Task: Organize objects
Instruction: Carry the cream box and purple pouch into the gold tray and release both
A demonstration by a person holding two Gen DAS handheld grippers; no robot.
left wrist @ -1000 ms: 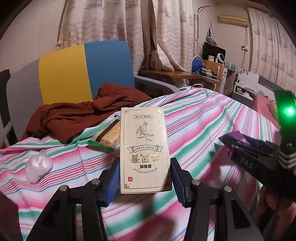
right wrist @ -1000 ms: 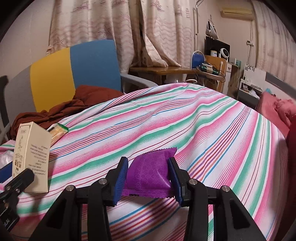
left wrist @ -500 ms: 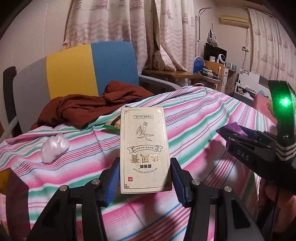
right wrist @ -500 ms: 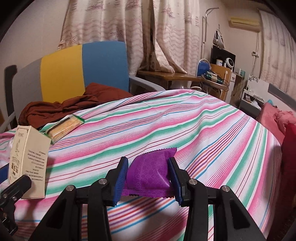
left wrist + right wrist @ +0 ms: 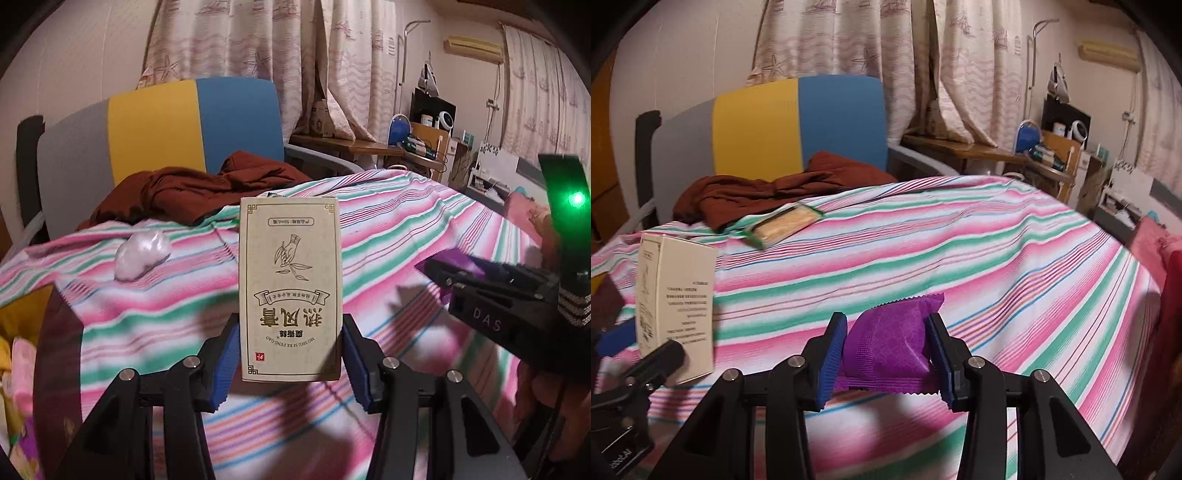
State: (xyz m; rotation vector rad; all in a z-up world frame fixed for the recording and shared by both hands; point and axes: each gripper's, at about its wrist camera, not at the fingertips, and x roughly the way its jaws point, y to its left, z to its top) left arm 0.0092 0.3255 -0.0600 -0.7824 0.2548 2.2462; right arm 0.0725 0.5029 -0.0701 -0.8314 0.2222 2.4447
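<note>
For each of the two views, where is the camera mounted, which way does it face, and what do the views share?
Left wrist: on the left gripper, facing along its fingers past the held cream box; right gripper and a hand show.
Right wrist: on the right gripper, which holds a purple packet; left gripper's tip shows.
Shared: striped sheet, chair, box.

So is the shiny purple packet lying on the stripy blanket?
No, the shiny purple packet is pinched between the blue pads of the right hand-held gripper, lifted above the striped pink and green blanket.
</note>
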